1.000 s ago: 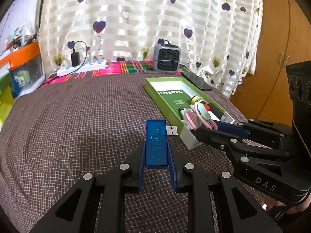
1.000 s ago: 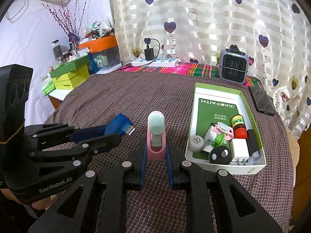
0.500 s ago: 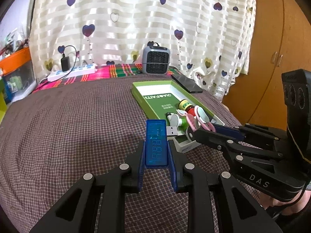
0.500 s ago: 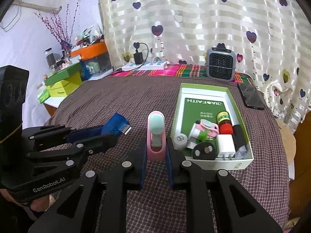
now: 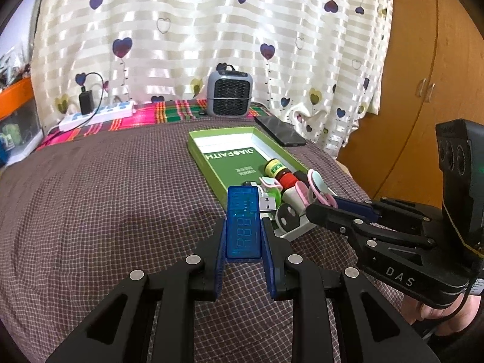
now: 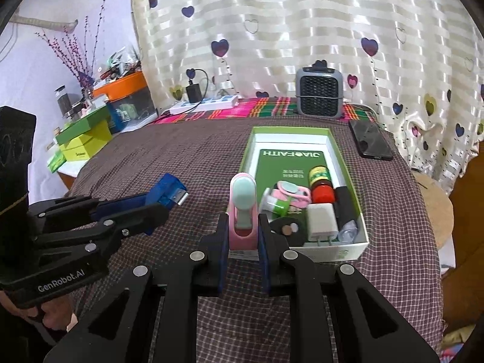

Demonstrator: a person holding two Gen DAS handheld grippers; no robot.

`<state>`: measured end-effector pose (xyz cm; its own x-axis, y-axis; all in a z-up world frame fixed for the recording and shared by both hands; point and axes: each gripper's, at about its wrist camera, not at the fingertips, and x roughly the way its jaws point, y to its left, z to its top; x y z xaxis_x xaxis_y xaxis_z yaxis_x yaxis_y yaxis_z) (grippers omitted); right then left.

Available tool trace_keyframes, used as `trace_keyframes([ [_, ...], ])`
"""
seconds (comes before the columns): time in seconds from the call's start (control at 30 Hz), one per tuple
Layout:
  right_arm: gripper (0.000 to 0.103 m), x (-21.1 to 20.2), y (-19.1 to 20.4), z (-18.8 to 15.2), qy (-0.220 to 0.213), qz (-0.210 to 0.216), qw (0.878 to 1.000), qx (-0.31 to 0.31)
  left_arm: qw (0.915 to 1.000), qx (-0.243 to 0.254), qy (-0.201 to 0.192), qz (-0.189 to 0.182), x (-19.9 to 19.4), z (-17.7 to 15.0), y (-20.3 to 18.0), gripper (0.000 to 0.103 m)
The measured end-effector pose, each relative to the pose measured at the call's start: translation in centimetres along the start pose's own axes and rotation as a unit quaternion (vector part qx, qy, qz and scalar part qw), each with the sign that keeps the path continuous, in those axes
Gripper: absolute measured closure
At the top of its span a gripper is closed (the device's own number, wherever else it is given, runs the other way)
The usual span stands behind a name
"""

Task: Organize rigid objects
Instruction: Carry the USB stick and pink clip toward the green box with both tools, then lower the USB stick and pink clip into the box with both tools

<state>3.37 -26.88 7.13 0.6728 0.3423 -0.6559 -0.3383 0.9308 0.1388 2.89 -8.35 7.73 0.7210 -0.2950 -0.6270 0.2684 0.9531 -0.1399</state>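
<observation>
My left gripper [image 5: 243, 236] is shut on a blue USB meter [image 5: 243, 220], held above the checked cloth just left of the green box [image 5: 208, 163]; it also shows in the right wrist view [image 6: 165, 190]. My right gripper [image 6: 242, 236] is shut on a pink and mint clip [image 6: 243, 208], held near the box's near left corner [image 6: 332, 254]. The box holds a white charger [image 6: 322, 222], a red-capped bottle [image 6: 320, 183], a black round piece [image 6: 287, 230] and a pink-green item [image 6: 284, 198]. The right gripper with the clip shows in the left wrist view [image 5: 320, 196].
A grey small heater [image 6: 319, 92] and a white power strip [image 6: 205, 104] stand at the back. A black phone [image 6: 370, 143] lies right of the box. Green and yellow boxes [image 6: 83, 140] sit off the table's left. A wooden cabinet [image 5: 423, 90] is at right.
Both grippers have moved forward and to the right toward the green box, each still holding its object. The box looks nearer and more central in both views.
</observation>
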Motion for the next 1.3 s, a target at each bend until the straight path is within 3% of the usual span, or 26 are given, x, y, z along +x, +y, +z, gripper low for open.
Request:
trace_keyframes([
  [0.6, 0.085, 1.5, -2.8, 0.8, 0.007, -0.019, 1.000, 0.020, 0.9999, 0.012, 0.008, -0.009, 4.0, 2.3, -1.5, 0.082],
  [1.3, 0.085, 6.9, -5.0, 2.1, 0.046, -0.030, 0.998, 0.020, 0.9986, -0.022, 0.047, -0.011, 10.9, 3.8, -0.1, 0.082],
])
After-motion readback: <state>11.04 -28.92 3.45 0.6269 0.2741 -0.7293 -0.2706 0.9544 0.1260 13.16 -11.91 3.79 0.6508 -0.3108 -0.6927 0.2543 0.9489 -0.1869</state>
